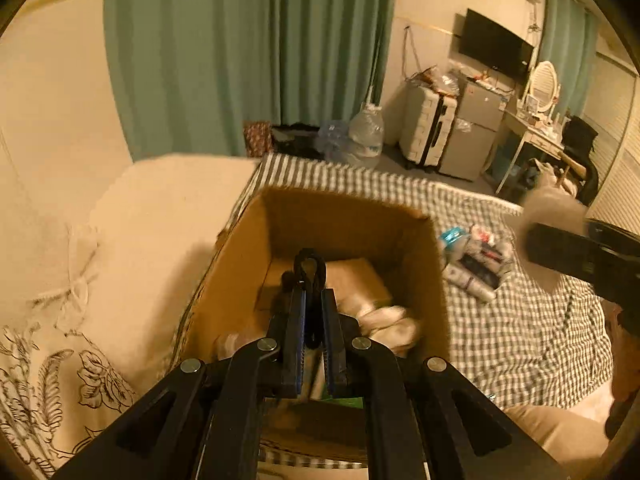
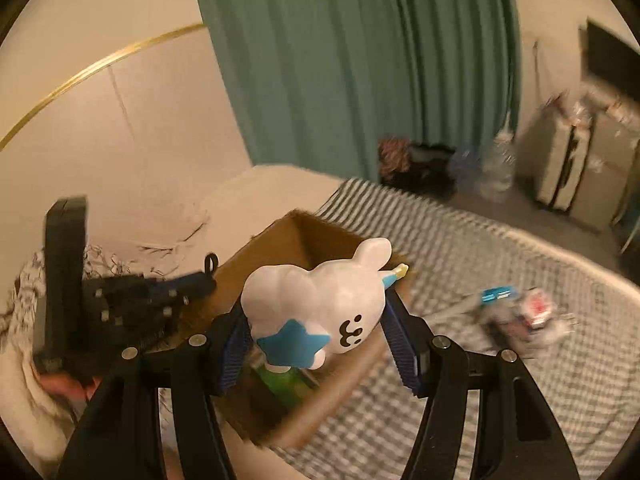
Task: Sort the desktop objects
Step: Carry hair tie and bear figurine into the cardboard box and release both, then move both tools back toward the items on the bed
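Two tools are carrying things toward the cardboard box (image 1: 344, 240) on the bed. The right tool (image 2: 320, 320) has its pads pressed on both flanks of a white rabbit figurine (image 2: 320, 296) with a blue star on its front, held above the box's near corner. The left tool (image 1: 314, 312) is closed almost fully, pinching a thin black loop, perhaps a cord or strap (image 1: 309, 268), over the box's open top. Inside the box lie crumpled pale items and something green near the front wall; what they are I cannot tell.

By my judgement the step in hand is dropping these pieces into the box; next each tool must sit squarely over the opening before letting go.

Farther right on the checked bedspread (image 1: 520, 340) waits a pile of small packets (image 1: 476, 260), well apart from the box. No writing or brand can be read; the blur is too strong.
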The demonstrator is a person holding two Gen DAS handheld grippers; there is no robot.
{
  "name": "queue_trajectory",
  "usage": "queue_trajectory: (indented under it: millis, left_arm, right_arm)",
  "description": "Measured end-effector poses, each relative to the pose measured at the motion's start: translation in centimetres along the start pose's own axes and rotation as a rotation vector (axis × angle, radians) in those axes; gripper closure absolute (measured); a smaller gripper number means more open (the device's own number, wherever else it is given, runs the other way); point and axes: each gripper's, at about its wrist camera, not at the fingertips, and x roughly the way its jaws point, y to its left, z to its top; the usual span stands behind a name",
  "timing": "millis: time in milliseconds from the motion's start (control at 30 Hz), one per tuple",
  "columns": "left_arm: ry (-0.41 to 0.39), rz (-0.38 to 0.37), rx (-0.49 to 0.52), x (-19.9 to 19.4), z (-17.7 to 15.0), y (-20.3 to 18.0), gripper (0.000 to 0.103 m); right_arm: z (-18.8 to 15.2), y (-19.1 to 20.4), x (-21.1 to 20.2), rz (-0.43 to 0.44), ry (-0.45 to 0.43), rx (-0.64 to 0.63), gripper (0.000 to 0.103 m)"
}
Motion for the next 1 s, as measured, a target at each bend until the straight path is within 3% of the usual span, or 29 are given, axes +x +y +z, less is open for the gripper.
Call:
queue_trajectory:
  millis: [167,267,300,333,367,400,467,567,633,767,1000]
  left_arm:
    - [0.059,-0.011,-0.029,4.1,-1.5,2.8,0.096]
    - [0.074,-0.038,-0.009,6.1,-1.7,3.1,0.094]
    - [0.081,-0.046,0.003,6.7,-1.7,3.1,0.089]
    - [0.094,-0.046,0.020,7.4,-1.8,2.9,0.084]
    - [0.102,-0.046,0.034,7.8,-1.9,2.7,0.065]
    - [0.104,-0.039,0.042,8.0,-1.9,2.5,0.037]
    - [0.068,-0.017,0.043,7.7,-2.3,2.2,0.012]
    - [0.062,-0.011,0.036,7.2,-2.6,1.9,0.009]
    - [0.082,0.001,0.033,6.7,-2.8,1.7,0.009]
    - [0.049,0.006,0.020,4.1,-2.9,1.2,0.009]
    - [0.026,-0.003,0.004,0.4,-3.3,-2.2,0.009]
  right_arm:
    - [0.7,-0.3,7.3,0.033,0.097,0.071,0.041]
    - [1.2,-0.4,9.0,0.055,0.083,0.100,0.041]
    - [1.3,-0.4,9.2,0.031,0.068,0.098,0.039]
    - [1.3,-0.5,9.3,0.021,0.062,0.101,0.030]
    - [1.3,-0.8,9.3,0.018,0.055,0.112,0.025]
    - [1.3,-1.4,8.8,0.016,0.038,0.137,0.018]
    - [1.1,-2.5,8.3,0.021,0.008,0.185,0.018]
    - [0.5,-4.5,6.0,-0.011,-0.014,0.230,0.018]
    - [-0.1,-5.8,3.5,-0.071,-0.048,0.216,0.018]
    - [-1.8,-8.8,-2.2,-0.175,-0.098,0.218,0.018]
    - [-7.0,-15.6,-12.2,-0.348,-0.143,0.322,0.018]
